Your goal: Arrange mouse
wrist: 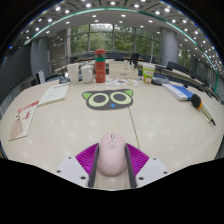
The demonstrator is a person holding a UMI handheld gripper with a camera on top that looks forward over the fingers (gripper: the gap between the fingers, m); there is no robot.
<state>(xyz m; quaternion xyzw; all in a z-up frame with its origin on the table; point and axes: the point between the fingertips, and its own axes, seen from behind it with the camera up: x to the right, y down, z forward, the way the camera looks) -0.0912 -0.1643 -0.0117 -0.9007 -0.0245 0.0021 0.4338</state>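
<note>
A pale pink computer mouse (111,153) sits between my two fingers, its scroll wheel pointing away from me. Both magenta pads (88,158) press against its sides, so my gripper (111,165) is shut on the mouse, over the near part of the white table (70,125). Beyond the fingers lies a mouse mat (108,98) with a dark cat-face print and green eyes, in the middle of the table. The mouse's underside and whether it touches the table are hidden.
A book or leaflet (24,118) lies at the left. A keyboard-like flat item (55,94) lies further left-back. Bottles and cups (99,68) stand at the back. A blue-and-white object (181,91) and a cable lie at the right.
</note>
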